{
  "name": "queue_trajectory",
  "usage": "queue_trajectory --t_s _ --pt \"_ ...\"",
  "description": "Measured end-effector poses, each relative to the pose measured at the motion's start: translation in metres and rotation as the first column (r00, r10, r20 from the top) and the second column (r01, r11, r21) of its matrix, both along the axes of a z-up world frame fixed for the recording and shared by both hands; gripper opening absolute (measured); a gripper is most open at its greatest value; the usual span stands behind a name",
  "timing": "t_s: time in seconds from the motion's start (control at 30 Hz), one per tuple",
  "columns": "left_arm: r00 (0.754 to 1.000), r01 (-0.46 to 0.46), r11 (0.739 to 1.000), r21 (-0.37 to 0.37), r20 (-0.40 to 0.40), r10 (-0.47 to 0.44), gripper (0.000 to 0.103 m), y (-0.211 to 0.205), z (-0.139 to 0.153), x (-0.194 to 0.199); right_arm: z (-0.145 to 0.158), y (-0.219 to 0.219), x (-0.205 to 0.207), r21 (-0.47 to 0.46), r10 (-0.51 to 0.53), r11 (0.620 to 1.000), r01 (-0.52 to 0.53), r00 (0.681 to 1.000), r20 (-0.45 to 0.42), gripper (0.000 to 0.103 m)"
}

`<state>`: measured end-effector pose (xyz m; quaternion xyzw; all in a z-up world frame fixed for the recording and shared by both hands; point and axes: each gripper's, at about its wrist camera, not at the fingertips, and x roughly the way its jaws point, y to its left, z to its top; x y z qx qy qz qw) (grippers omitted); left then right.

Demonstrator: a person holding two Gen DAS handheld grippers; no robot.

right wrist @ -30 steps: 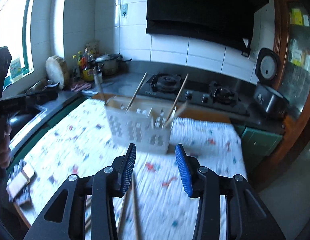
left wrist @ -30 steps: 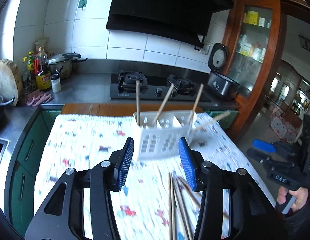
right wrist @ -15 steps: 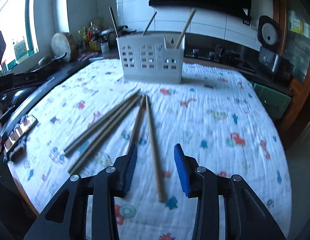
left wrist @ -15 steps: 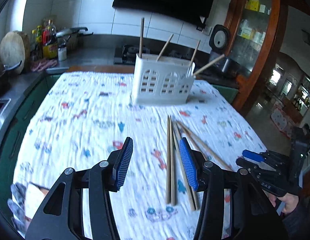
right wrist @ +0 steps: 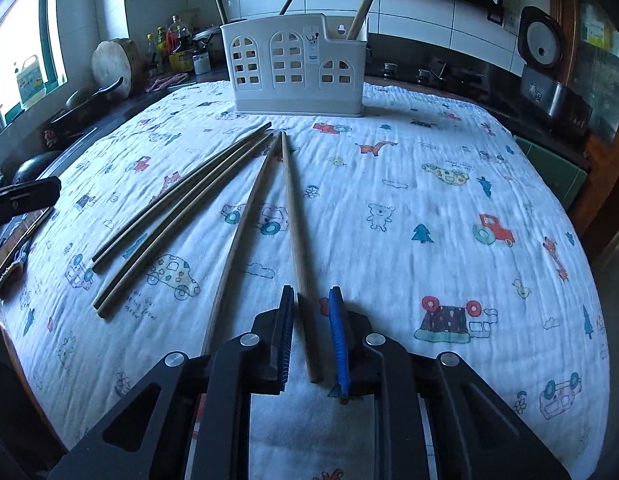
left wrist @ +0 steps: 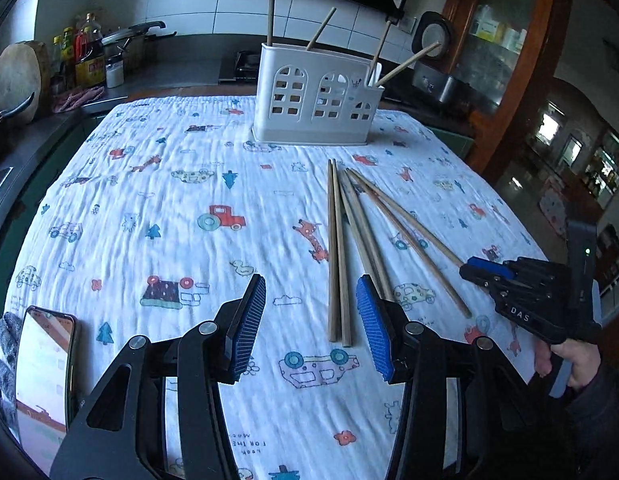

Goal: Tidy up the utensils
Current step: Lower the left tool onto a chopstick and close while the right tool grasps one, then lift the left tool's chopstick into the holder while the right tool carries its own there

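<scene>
A white slotted utensil holder (left wrist: 315, 98) stands at the far side of the table with several chopsticks upright in it; it also shows in the right wrist view (right wrist: 295, 66). Several loose wooden chopsticks (left wrist: 337, 252) lie on the printed cloth. My left gripper (left wrist: 311, 314) is open and empty, low over the cloth just left of them. My right gripper (right wrist: 311, 304) is low at the near end of the rightmost chopstick (right wrist: 295, 216), its jaws narrowed around it with small gaps still showing. It also shows in the left wrist view (left wrist: 485, 274).
A phone (left wrist: 43, 364) lies at the table's near left corner. A counter with bottles (left wrist: 83, 58), a pot and a round wooden board (right wrist: 115, 64) runs along the left. A stove and a rice cooker (right wrist: 543, 56) stand behind the table.
Both grippers dropped and pulled back toward the table's near edge. The right gripper's jaws have narrowed around the near end of one chopstick.
</scene>
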<state>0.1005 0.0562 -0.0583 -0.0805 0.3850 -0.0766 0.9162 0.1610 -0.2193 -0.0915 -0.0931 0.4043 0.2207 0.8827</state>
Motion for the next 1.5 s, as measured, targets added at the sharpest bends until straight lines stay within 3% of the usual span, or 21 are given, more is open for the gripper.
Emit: queue_trajectory --t_s 0.17,0.4,0.9,1.07,1.2,1.33,1.5 --pt "0.999 0.036 0.999 0.006 -0.036 -0.036 0.031 -0.011 -0.014 0.007 -0.001 0.005 -0.001 -0.035 0.003 0.999 -0.003 1.0 0.022 0.009" --pt "0.994 0.054 0.998 0.009 -0.092 -0.053 0.014 -0.022 -0.036 0.03 -0.001 0.007 -0.002 -0.048 0.007 0.999 -0.006 1.0 0.027 0.008" --pt "0.989 0.077 0.997 0.018 -0.13 -0.074 0.012 -0.031 -0.047 0.05 -0.001 0.007 -0.002 -0.038 0.002 0.999 -0.001 1.0 0.014 0.008" --pt "0.988 0.094 0.994 0.062 -0.126 -0.086 0.012 -0.039 -0.047 0.054 -0.002 0.009 -0.001 -0.05 0.002 0.999 -0.002 1.0 0.017 0.008" --pt "0.99 0.075 0.994 0.077 -0.124 -0.065 0.006 -0.04 -0.045 0.056 -0.001 0.009 0.0 -0.053 -0.001 0.999 0.002 1.0 0.018 0.008" --pt "0.993 0.067 0.996 0.059 -0.101 -0.06 0.005 -0.036 -0.035 0.051 0.007 0.009 -0.003 -0.042 0.002 0.999 0.0 0.999 0.032 0.007" --pt "0.998 0.056 0.997 0.06 -0.022 -0.055 0.005 -0.028 -0.002 0.04 0.037 0.01 -0.01 -0.029 0.011 1.0 -0.008 0.995 0.103 0.007"
